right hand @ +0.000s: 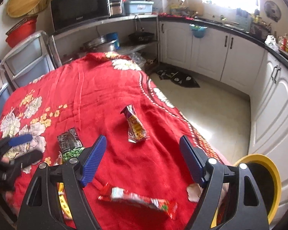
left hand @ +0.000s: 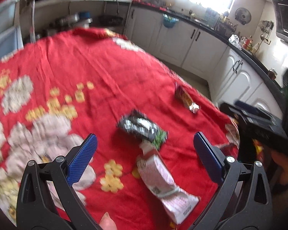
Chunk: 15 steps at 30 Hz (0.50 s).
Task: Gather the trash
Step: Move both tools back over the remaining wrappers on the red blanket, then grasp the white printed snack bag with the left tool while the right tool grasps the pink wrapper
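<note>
left gripper [left hand: 145, 149]: wide, empty | pink wrapper [left hand: 163, 184] between fingers (blurred) | right gripper [right hand: 143, 160]: wide, empty

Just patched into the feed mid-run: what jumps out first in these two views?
The bright red flowered tablecloth fills both views, with snack wrappers scattered on it: a black and green one, an orange one farther out, and a red one nearest the open right gripper. A yellow-rimmed bin sits off the table's right edge.
</note>
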{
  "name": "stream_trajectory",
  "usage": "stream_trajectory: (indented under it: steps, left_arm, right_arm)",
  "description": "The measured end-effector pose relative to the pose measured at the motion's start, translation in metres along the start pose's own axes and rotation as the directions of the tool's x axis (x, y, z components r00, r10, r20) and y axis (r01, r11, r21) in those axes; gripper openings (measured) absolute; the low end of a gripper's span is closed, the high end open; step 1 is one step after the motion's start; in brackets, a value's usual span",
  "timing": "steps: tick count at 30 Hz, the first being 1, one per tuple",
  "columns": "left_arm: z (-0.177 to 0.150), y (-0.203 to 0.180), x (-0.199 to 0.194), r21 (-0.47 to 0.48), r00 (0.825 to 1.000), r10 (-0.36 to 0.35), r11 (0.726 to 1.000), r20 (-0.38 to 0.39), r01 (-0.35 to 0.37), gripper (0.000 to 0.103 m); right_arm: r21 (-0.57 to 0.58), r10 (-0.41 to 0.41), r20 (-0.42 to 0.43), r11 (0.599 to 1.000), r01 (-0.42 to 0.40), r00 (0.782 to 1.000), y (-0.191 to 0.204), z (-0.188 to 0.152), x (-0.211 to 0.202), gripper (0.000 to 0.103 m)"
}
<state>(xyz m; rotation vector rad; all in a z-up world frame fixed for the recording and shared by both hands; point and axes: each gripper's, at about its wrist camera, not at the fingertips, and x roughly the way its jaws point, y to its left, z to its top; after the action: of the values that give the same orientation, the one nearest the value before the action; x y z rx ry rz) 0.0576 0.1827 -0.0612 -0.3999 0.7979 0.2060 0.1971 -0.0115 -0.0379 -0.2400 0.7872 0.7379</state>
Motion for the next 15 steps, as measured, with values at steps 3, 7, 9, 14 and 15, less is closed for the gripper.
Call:
stream_trajectory:
  steps: [3, 7, 9, 14, 15]
  left_arm:
    - [-0.014, 0.004, 0.009, -0.022, 0.997, -0.040, 0.999, -0.060, 0.039, 0.092]
    - [-0.031, 0.002, 0.020, -0.066, 0.985, -0.107, 0.993, -0.137, 0.099, 0.081]
    - [-0.038, -0.003, 0.024, -0.057, 0.979, -0.118, 0.992, -0.164, 0.110, 0.078]
    - [-0.050, -0.022, 0.025, 0.026, 0.983, -0.063, 0.997, -0.175, 0.069, 0.066]
    - [-0.051, -0.024, 0.025, 0.042, 0.983, -0.051, 0.997, -0.174, 0.059, 0.062]
  right_arm:
    - [-0.003, 0.022, -0.047, 1.000, -0.022, 0.999, 0.000, 0.005, 0.023, 0.070]
    - [-0.010, 0.038, -0.110, 0.999, -0.039, 0.993, 0.002, 0.009, 0.054, 0.065]
    - [-0.012, 0.042, -0.137, 0.999, -0.044, 0.990, 0.003, 0.010, 0.068, 0.063]
    - [-0.021, 0.037, -0.201, 0.999, -0.042, 0.979, 0.005, 0.008, 0.095, 0.047]
    - [-0.019, 0.041, -0.211, 0.999, -0.046, 0.977, 0.005, 0.006, 0.098, 0.039]
